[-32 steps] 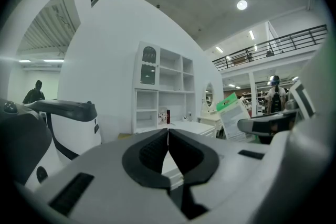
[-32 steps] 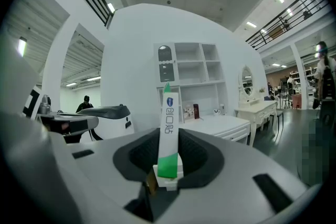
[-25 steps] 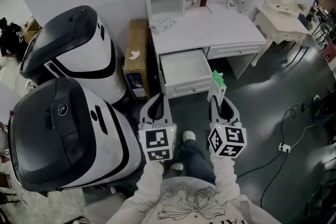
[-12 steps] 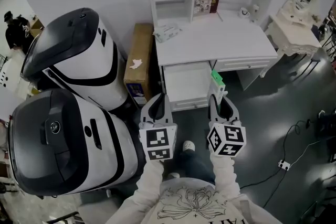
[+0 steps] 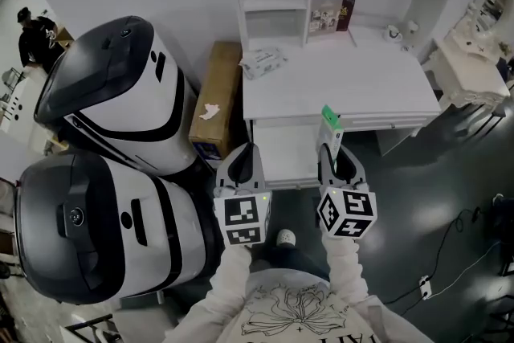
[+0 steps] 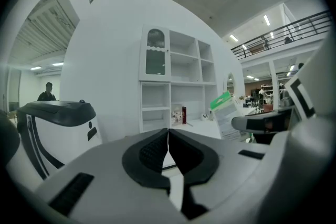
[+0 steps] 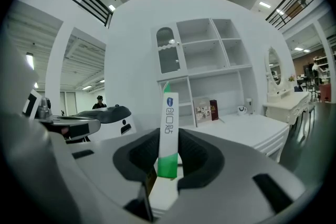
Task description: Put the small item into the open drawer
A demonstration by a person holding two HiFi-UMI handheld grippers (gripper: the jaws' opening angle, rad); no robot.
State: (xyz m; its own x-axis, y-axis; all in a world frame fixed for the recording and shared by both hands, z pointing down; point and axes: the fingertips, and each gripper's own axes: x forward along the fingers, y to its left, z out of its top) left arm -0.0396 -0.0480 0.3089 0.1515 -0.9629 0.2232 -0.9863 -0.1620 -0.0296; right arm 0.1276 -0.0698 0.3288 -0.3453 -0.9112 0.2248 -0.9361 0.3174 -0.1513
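The small item is a flat white packet with a green end point(image 5: 330, 124). It stands upright between the jaws of my right gripper point(image 5: 332, 150), which is shut on it; in the right gripper view the packet point(image 7: 169, 128) rises out of the right gripper point(image 7: 169, 161). The left gripper point(image 5: 246, 150) is level with it, a little to its left, shut and holding nothing point(image 6: 168, 136). The white drawer point(image 5: 285, 150) stands pulled out from the white desk point(image 5: 345, 84), just beyond and between both grippers. The packet point(image 6: 227, 113) also shows in the left gripper view.
Two large white-and-black rounded machines point(image 5: 112, 92) point(image 5: 96, 229) fill the left. A cardboard box point(image 5: 215, 96) leans between them and the desk. Books point(image 5: 331, 12), a cup point(image 5: 393, 32) and a wrapped pack point(image 5: 263, 60) lie on the desk. A dressing table point(image 5: 482, 52) stands right; a cable point(image 5: 450, 253) crosses the floor.
The desk and open drawer have come closer, sliding down toward the grippers in the head view. Both grippers keep the same pose, and the packet stays in the right one.
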